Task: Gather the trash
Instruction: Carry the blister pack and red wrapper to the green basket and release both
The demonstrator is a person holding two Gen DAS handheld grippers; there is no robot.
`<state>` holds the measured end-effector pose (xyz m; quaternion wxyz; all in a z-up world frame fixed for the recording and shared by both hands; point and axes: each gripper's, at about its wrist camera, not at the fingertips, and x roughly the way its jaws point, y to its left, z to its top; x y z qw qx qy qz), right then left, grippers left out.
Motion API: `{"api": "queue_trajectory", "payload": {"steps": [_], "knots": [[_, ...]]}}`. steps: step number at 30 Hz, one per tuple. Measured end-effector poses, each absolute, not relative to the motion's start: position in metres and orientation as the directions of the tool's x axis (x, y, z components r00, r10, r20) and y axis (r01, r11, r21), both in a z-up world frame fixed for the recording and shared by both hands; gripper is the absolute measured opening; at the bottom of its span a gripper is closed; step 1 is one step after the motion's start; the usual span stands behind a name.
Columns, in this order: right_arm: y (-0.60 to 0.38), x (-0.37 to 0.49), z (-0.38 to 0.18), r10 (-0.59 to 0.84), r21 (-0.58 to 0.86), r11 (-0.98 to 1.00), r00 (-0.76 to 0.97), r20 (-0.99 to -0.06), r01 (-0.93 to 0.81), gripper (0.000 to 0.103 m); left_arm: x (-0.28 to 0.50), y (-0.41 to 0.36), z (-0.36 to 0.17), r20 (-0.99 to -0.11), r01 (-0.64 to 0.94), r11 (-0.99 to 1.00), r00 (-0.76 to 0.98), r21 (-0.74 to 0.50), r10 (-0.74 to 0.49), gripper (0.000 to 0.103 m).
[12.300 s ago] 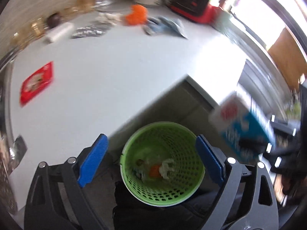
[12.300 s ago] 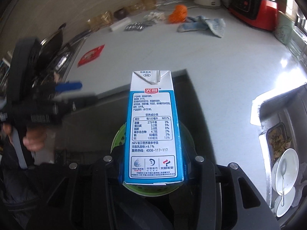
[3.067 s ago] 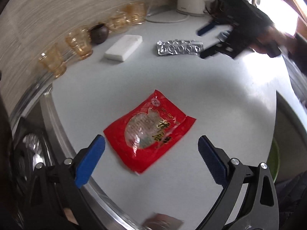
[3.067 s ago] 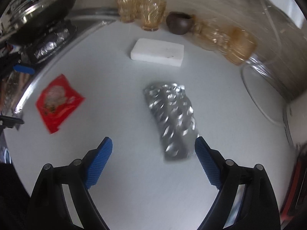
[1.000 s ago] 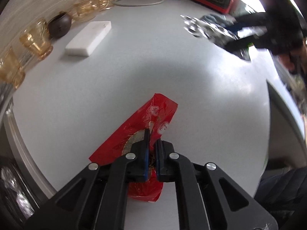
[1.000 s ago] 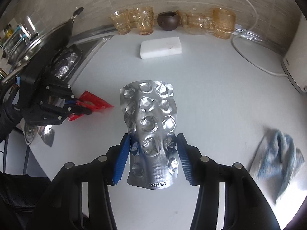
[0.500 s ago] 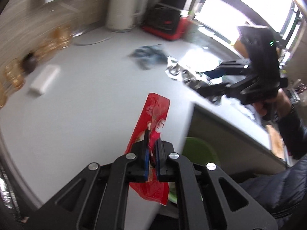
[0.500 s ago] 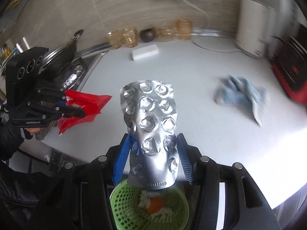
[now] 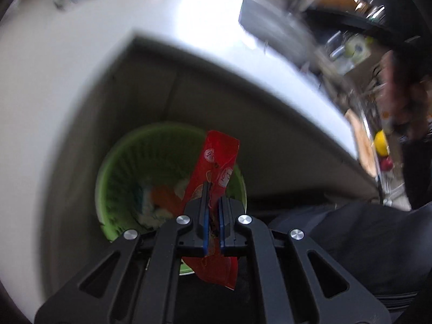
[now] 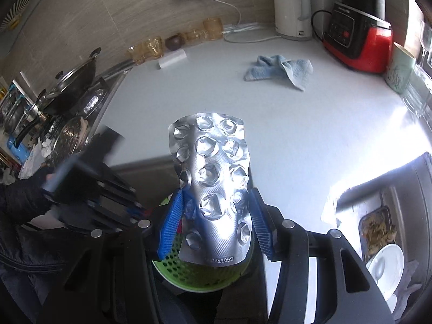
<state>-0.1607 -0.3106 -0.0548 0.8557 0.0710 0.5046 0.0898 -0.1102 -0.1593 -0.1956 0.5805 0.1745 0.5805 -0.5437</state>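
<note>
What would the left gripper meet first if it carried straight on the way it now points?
Probably the green basket below: the left gripper, clamping the red wrapper, aims into its mouth, toward trash inside. Depth is unclear.

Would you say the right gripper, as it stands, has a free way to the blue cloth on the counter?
Probably not: the right gripper is shut on the blister pack, so the blue cloth must wait.

We note a glossy red wrapper (image 9: 216,167), perforated green plastic basket (image 10: 199,275), and embossed foil blister pack (image 10: 216,189) (shiny).
</note>
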Motion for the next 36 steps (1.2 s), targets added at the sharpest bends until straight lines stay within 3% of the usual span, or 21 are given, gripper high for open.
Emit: {"api": "queue_trajectory", "payload": {"steps": [3, 6, 8, 10, 17, 22, 26, 34, 36], "knots": [[-0.314, -0.169, -0.058, 0.237, 0.222, 0.971, 0.468, -0.851, -0.087, 0.050, -0.122, -0.170, -0.228, -0.880, 0.823, 0.366, -0.302, -0.435, -0.367, 0.005], [-0.318, -0.175, -0.060, 0.243, 0.227, 0.970, 0.466, -0.851, -0.090, 0.050, -0.126, -0.174, -0.247, -0.883, 0.813, 0.378, -0.324, -0.443, -0.339, 0.017], [-0.319, -0.177, -0.061, 0.249, 0.233, 0.968, 0.466, -0.849, -0.092, 0.051, -0.133, -0.173, -0.248, -0.890, 0.814, 0.390, -0.310, -0.430, -0.334, 0.047], [-0.319, -0.179, -0.061, 0.252, 0.235, 0.967, 0.465, -0.849, -0.096, 0.051, -0.134, -0.171, -0.243, -0.896, 0.822, 0.397, -0.278, -0.408, -0.345, 0.056], [-0.311, -0.178, -0.072, 0.239, 0.218, 0.971, 0.449, -0.861, -0.099, 0.051, -0.111, -0.142, -0.209, -0.901, 0.804, 0.481, -0.150, -0.350, -0.406, 0.059], [-0.293, -0.180, -0.095, 0.220, 0.194, 0.975, 0.403, -0.889, -0.105, 0.051, -0.084, -0.101, -0.155, -0.897, 0.740, 0.633, 0.094, -0.227, -0.431, 0.077], [-0.271, -0.180, -0.122, 0.217, 0.185, 0.975, 0.345, -0.913, -0.122, 0.051, -0.062, -0.070, -0.124, -0.890, 0.641, 0.757, 0.268, -0.122, -0.370, 0.094], [-0.226, -0.174, -0.172, 0.169, 0.126, 0.975, 0.237, -0.957, -0.185, 0.054, -0.022, -0.029, -0.100, -0.872, 0.462, 0.879, 0.374, -0.120, -0.315, 0.095], [-0.222, -0.171, -0.178, 0.175, 0.136, 0.974, 0.218, -0.960, -0.183, 0.062, -0.021, -0.028, -0.098, -0.871, 0.465, 0.880, 0.389, -0.095, -0.299, 0.095]]}}
